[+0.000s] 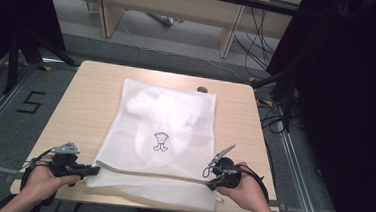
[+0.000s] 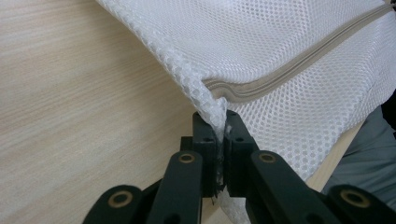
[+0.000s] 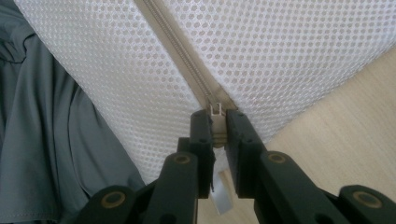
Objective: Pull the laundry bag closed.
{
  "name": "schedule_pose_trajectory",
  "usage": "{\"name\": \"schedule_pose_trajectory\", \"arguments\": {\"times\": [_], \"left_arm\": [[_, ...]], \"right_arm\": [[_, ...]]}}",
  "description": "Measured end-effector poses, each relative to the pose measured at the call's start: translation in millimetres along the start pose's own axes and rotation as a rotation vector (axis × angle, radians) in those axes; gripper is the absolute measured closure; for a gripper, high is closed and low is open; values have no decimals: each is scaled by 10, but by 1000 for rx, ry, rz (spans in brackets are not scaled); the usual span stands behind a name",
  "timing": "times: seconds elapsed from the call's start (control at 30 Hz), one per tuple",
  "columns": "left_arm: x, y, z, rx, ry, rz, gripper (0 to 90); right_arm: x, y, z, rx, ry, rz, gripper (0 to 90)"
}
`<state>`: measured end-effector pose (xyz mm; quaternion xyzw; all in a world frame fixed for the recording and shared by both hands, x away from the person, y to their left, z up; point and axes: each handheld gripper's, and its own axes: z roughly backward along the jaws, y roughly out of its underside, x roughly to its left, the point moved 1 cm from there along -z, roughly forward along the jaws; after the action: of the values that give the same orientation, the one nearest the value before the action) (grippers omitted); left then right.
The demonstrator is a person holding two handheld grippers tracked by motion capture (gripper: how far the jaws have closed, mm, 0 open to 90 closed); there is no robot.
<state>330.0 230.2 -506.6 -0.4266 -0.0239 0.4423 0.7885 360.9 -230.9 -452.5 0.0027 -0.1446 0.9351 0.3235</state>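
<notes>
1. I see the white mesh laundry bag [image 1: 161,134] lying flat on the wooden table [image 1: 81,103], its zipped edge toward me and the near edge hanging slightly over the table's front.
2. My left gripper [image 1: 93,169] is clamped on the bag's near left corner — in the left gripper view the mesh [image 2: 280,42] is pinched between the closed jaws, just beside the end of the zipper [image 2: 299,65].
3. My right gripper [image 3: 217,126] is closed on the zipper slider [image 3: 216,110] at the other end; its pull tab [image 3: 219,198] dangles below.
4. I judge the bag light, limp and stretchy — it holds no shape, so it will sag and bunch.
5. The mesh could snag or tear; the corner seam and the slider look like the 2 firmest holds.
</notes>
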Motion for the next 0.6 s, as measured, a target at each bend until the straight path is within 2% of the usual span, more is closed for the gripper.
{"name": "schedule_pose_trajectory", "arguments": {"times": [0.03,0.17,0.27,0.4,0.47,0.6], "left_arm": [[4,1,3,3,0,-3,853],[2,2,3,4,-3,-3,853],[5,3,4,8,-1,-5,853],[6,3,3,9,-1,-4,852],[5,3,3,10,0,-4,852],[3,4,0,12,-1,-3,852]], "right_arm": [[-2,4,-3,6,11,-2,819],[-2,19,-11,16,1,-15,820],[-28,31,-23,26,11,-3,819],[-60,58,-49,41,15,-10,818],[-87,69,-63,37,3,8,817],[-90,83,-73,46,2,-9,816]]}}
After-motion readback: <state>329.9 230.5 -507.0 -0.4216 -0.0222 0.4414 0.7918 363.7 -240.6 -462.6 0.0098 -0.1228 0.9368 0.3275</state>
